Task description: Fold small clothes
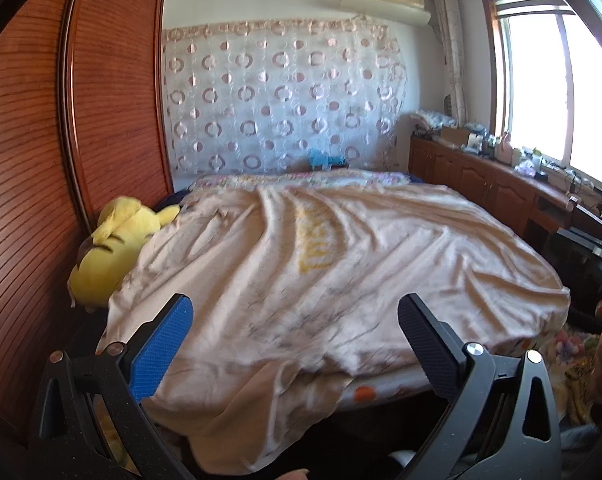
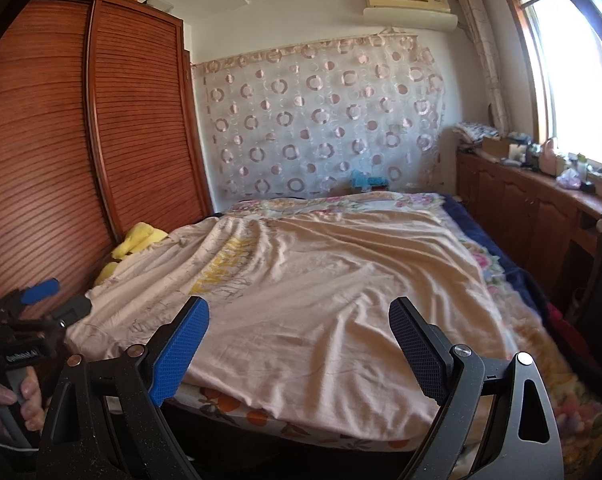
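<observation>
A large pale peach T-shirt (image 1: pixel 333 272) with yellow lettering lies spread and wrinkled over the bed; one corner hangs over the near edge. In the right wrist view the same T-shirt (image 2: pixel 321 292) covers most of the bed. My left gripper (image 1: pixel 295 320) hovers open above the shirt's near edge, nothing between its blue and black fingers. Over the near right part of the shirt, my right gripper (image 2: pixel 299 324) is likewise open and holds nothing. The left gripper (image 2: pixel 57 296) also shows at the far left of the right wrist view, held by a hand (image 2: pixel 9 400).
A yellow plush toy (image 1: pixel 117 248) lies between the bed and the slatted wooden wardrobe (image 1: pixel 41 160) on the left. A floral bedsheet (image 2: pixel 509 292) shows under the shirt. Low wooden cabinets (image 1: pixel 481 184) with clutter run under the window on the right. A patterned curtain (image 1: pixel 281 96) hangs behind.
</observation>
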A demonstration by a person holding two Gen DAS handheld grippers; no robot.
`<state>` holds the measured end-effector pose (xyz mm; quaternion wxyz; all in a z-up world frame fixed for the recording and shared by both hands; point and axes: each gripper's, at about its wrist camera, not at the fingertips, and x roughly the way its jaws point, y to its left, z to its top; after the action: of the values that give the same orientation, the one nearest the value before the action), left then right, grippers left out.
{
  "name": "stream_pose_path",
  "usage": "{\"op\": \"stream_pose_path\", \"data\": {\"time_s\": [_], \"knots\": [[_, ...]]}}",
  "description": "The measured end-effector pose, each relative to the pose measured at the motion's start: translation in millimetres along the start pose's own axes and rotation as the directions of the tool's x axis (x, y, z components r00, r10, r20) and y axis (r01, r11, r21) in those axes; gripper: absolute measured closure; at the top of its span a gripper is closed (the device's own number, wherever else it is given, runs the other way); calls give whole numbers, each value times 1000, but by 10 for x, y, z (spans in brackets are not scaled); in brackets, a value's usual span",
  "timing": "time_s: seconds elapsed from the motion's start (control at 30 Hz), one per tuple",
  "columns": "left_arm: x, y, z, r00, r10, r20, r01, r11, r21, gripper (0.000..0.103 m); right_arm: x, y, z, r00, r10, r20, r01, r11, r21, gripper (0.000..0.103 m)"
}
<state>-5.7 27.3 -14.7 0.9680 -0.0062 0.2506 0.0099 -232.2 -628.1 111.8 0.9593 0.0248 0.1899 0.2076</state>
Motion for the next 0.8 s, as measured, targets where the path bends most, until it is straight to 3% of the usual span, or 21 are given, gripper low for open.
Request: {"op": "stream_pose_path", "data": {"time_s": [0.1, 0.43, 0.6, 0.67, 0.8], "knots": [[117, 128, -132, 999, 10, -39, -10, 1000, -2, 0, 133, 9, -15, 999, 39, -38, -39, 999, 3, 2], [397, 362, -542, 983, -34, -179, 33, 999, -6, 1, 442, 130, 12, 991, 75, -110, -88, 989, -118, 1], [498, 380, -635, 974, -71, -214, 68, 997, -24, 11, 513, 225, 39, 987, 99, -123, -119, 978, -169, 1], [542, 387, -667, 970, -87, -226, 82, 996, -31, 23, 535, 244, 34, 986, 106, -126, -127, 976, -174, 1], [551, 375, -694, 971, -92, -220, 89, 996, -24, 35, 558, 244, 13, 983, 117, -143, -143, 972, -185, 1]]}}
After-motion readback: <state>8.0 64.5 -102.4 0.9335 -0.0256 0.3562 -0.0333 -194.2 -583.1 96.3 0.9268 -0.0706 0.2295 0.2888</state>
